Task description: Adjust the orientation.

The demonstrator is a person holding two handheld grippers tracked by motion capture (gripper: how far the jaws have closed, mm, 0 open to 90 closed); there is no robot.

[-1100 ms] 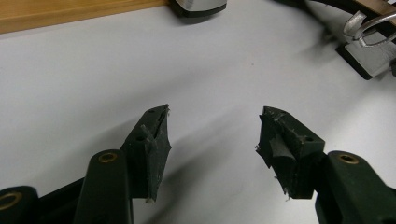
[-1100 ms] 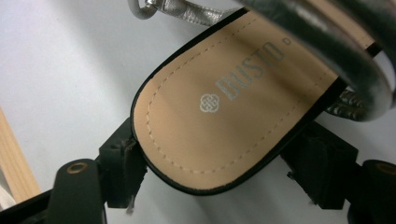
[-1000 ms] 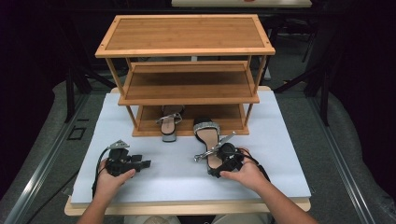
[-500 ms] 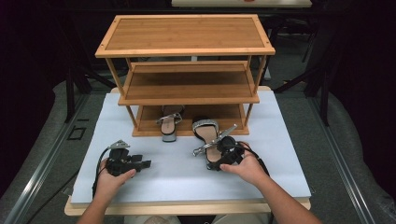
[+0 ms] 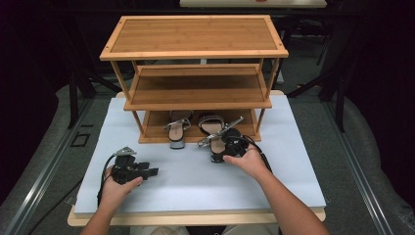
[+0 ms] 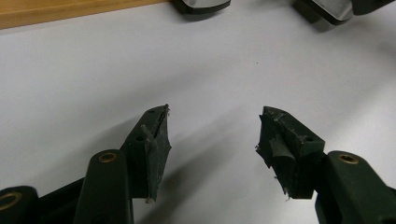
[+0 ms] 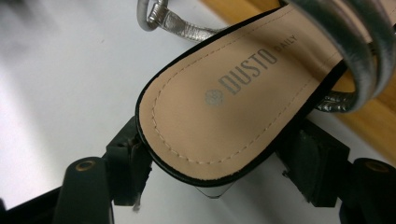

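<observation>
A three-tier bamboo shoe rack point(image 5: 195, 54) stands at the back of the white mat. One silver-strapped sandal point(image 5: 177, 128) lies on its bottom shelf point(image 5: 156, 129), heel sticking out over the mat. A second matching sandal point(image 5: 211, 126) lies beside it, toe on the shelf. My right gripper point(image 5: 221, 151) is shut on its heel. In the right gripper view the tan insole point(image 7: 224, 107) sits between the jaws, which have just been closing, with both pads against the sole's edge. My left gripper point(image 5: 149, 171) rests on the mat at the front left, open, nothing between its fingertips point(image 6: 212, 135).
The rack's top and middle shelves point(image 5: 195, 90) are bare. White mat point(image 5: 195, 181) stretches between my hands and the front edge. In the left gripper view both sandal heels point(image 6: 203, 4) show far ahead. Dark floor and metal stands surround the table.
My right hand has moved forward toward the rack with the sandal, whose toe now lies on the bottom shelf. The left gripper has stayed put.
</observation>
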